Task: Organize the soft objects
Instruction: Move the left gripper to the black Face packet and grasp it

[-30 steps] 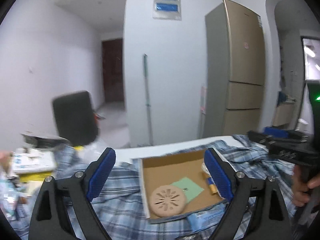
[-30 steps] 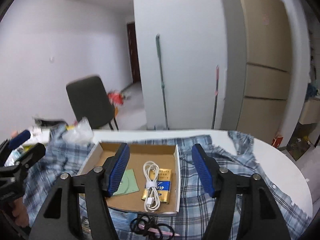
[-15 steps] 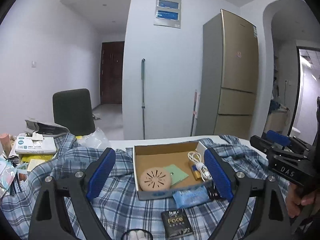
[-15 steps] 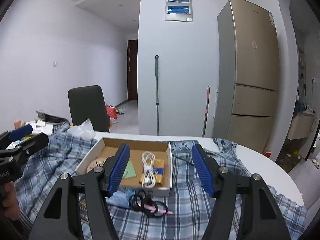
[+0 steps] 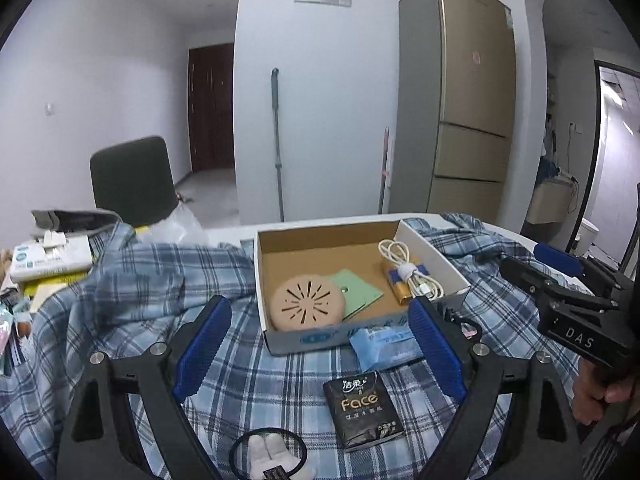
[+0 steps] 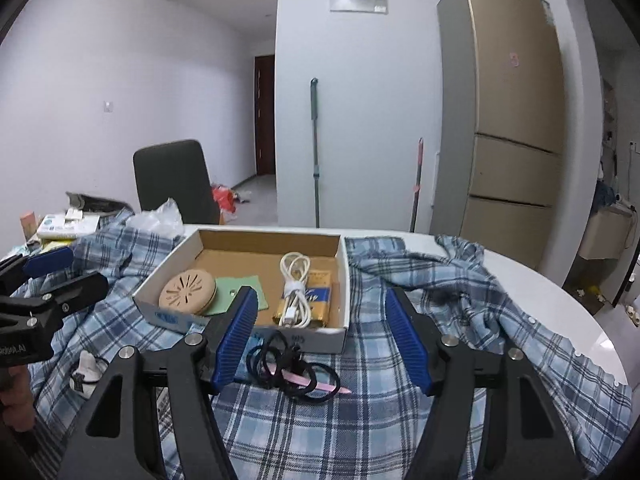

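A blue plaid shirt (image 5: 132,300) (image 6: 460,292) lies spread over the round white table. On it stands an open cardboard box (image 5: 280,340) (image 6: 168,280) holding a tan vented disc (image 5: 307,302), a green card (image 5: 356,290), a battery pack and a white cable (image 6: 295,288). In front of the box lie a blue tissue pack (image 5: 384,346), a black "Face" tissue pack (image 5: 362,410), a black hair tie with a white plush (image 5: 266,454) and tangled black bands with a pink stick (image 6: 296,370). My left gripper (image 5: 318,354) and right gripper (image 6: 322,344) are open and empty, above the shirt before the box.
A pile of boxes and papers (image 5: 48,258) sits at the table's left, with a clear plastic bag (image 6: 158,216) behind the shirt. A dark chair (image 5: 132,180), a mop handle (image 5: 277,144) and a gold fridge (image 5: 464,112) stand beyond the table.
Both grippers have pulled back from the box and risen, so the tissue packs, hair ties and more of the shirt have come into view. Both stay open.
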Motion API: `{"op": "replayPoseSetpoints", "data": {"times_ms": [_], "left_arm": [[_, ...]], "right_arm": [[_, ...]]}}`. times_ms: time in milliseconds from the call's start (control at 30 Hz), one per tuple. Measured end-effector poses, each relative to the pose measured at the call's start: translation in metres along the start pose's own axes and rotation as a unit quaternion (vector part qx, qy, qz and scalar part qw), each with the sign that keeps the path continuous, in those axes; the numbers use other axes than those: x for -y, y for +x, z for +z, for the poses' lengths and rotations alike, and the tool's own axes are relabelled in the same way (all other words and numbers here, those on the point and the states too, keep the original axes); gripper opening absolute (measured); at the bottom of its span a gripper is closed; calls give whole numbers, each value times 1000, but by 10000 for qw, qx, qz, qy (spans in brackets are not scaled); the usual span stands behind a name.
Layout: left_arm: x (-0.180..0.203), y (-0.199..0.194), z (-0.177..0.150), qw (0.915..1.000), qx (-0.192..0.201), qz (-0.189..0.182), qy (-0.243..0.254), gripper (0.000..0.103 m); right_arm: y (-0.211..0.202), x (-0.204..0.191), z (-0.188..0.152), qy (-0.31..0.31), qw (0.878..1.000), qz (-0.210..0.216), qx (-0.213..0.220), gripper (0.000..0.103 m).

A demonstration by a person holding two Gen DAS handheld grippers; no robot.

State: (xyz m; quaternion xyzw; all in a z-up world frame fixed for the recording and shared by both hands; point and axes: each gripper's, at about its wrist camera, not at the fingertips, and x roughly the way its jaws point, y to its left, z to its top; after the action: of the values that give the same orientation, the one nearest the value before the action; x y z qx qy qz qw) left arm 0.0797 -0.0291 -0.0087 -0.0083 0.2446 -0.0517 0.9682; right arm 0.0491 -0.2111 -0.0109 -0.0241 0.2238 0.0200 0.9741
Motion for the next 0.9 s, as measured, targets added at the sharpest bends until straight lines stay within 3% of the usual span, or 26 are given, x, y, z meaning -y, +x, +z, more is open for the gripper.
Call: {"op": "replayPoseSetpoints", "data": {"times_ms": [200,467,567,633,767,833,900], "left_arm": [[4,12,-5,9991,-366,-177,78,92],[10,45,-20,9866,-1488,-671,56,91],[13,57,-27,9771,-1995,-737,26,81],[14,62,-30,9712,-2206,-897,-41,81],[18,69,-39,9662,-2447,-813,63,80],[19,72,-41,9641,-2532,-797,72,75],[19,74,-43,9622,-2611,-773,62,63]], "right_arm": [[-3,1,-1,14,10000,12,34,68],[-2,1,0,38,10000,13,-14,69],[-2,1,0,53,10000,22,-23,69],[-1,1,0,42,10000,21,-46,69],[0,0,0,37,10000,21,-71,69],[0,0,0,36,10000,18,-70,69],[0,1,0,38,10000,20,-69,69]]}}
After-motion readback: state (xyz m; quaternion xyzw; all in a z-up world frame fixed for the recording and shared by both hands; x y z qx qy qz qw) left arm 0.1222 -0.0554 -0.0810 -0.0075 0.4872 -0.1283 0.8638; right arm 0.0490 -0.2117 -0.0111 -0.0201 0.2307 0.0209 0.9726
